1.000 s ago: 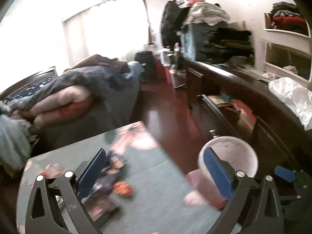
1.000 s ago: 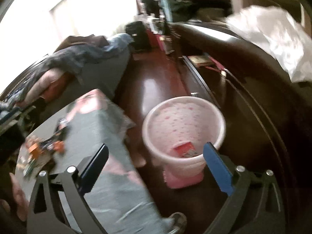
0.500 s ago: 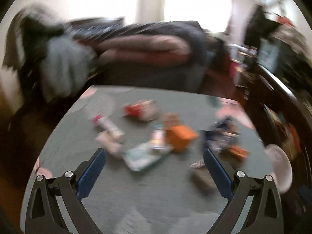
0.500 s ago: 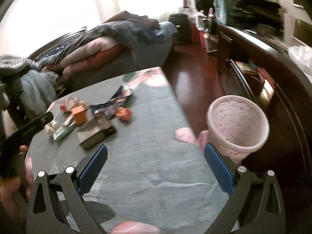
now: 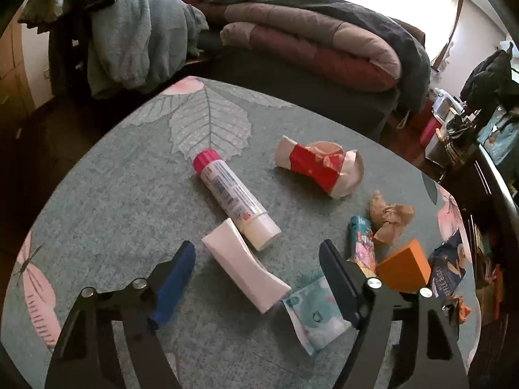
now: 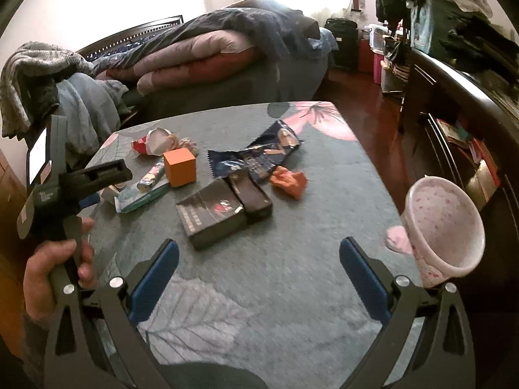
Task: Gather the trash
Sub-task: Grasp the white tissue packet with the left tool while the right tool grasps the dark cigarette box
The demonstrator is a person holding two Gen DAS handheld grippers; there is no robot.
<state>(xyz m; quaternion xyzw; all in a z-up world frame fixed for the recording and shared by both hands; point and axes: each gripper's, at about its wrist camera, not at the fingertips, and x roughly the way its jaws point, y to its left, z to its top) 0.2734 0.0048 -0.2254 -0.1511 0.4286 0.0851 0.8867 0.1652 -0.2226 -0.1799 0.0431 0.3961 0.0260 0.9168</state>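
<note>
Trash lies on a grey-green leaf-print table (image 5: 113,194). In the left wrist view my left gripper (image 5: 258,256) is open and empty, its fingers either side of a white tube (image 5: 243,265). Beyond it lie a pink-capped tube (image 5: 233,194), a red-and-tan crushed cup (image 5: 319,165), brown crumpled paper (image 5: 389,218), an orange box (image 5: 404,267) and a teal packet (image 5: 313,312). In the right wrist view my right gripper (image 6: 258,261) is open and empty over bare cloth. Ahead of it lie a black box (image 6: 214,214), a dark blue wrapper (image 6: 259,155) and an orange wrapper (image 6: 288,180). A pink bin (image 6: 444,230) stands off the table's right edge.
A bed with folded quilts (image 5: 324,42) stands behind the table. A dark cabinet (image 6: 470,103) with piled clothes runs along the right wall. Red-brown floor (image 6: 373,123) lies between table and cabinet. The left handle and hand (image 6: 61,227) show at the left of the right wrist view.
Both grippers have swung left from the bin and floor to the table. The left gripper has come down close around the white tube. Both stay open.
</note>
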